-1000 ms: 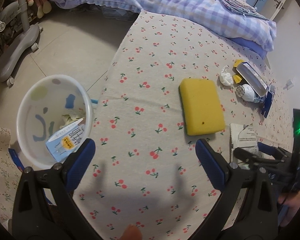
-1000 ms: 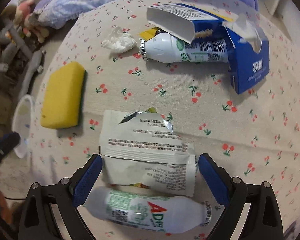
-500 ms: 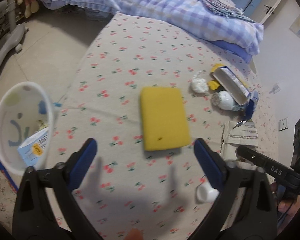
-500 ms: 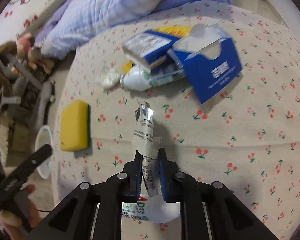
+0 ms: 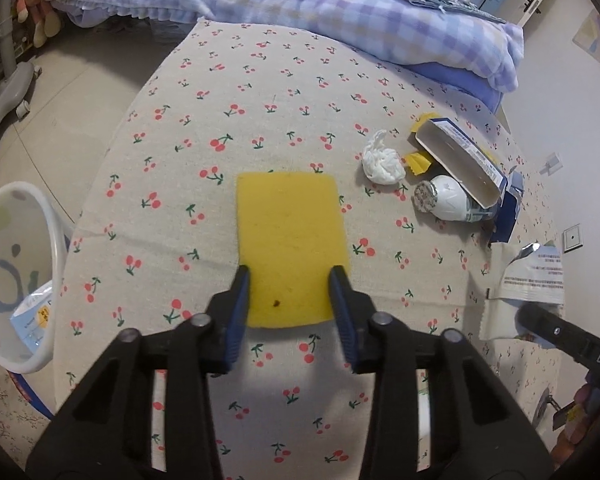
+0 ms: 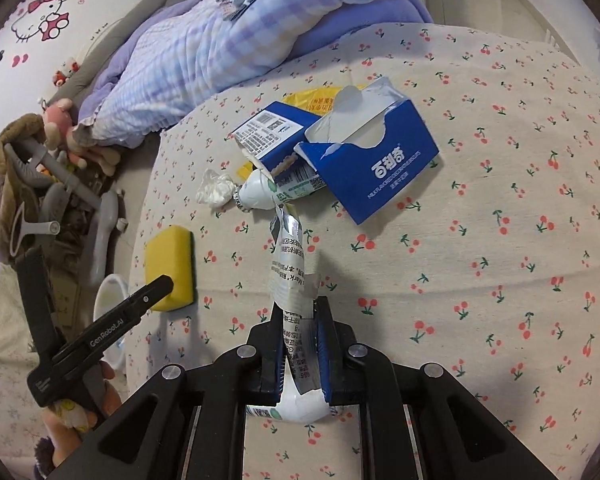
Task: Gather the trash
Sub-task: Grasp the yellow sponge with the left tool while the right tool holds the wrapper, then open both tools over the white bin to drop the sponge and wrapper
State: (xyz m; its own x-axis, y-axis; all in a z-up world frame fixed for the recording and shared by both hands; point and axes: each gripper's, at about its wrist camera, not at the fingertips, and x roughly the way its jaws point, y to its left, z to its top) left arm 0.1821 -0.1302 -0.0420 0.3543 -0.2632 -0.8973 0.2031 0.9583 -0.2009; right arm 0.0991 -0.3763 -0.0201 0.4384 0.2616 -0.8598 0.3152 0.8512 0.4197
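Right gripper (image 6: 300, 320), wide a second ago, is now clamped on the torn wrapper (image 6: 290, 264), lifted at six o'clock; left gripper (image 5: 290, 276), jaws just closing, pinches the yellow sponge (image 5: 290, 248), so both pieces are readied for the bin (image 5: 4, 208) at nine o'clock.

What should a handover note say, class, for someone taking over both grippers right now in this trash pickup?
Right gripper: shut on the torn white foil wrapper, lifted off the cherry-print tablecloth.
Left gripper: jaws have just been closing on the yellow rectangular sponge and now pinch its near edge.
Done: the white plastic bin beside the table already holds a light-blue packet.
Left: crumpled white tissue, white foil-capped bottle, torn blue cartons, and a second white bottle under the right gripper.
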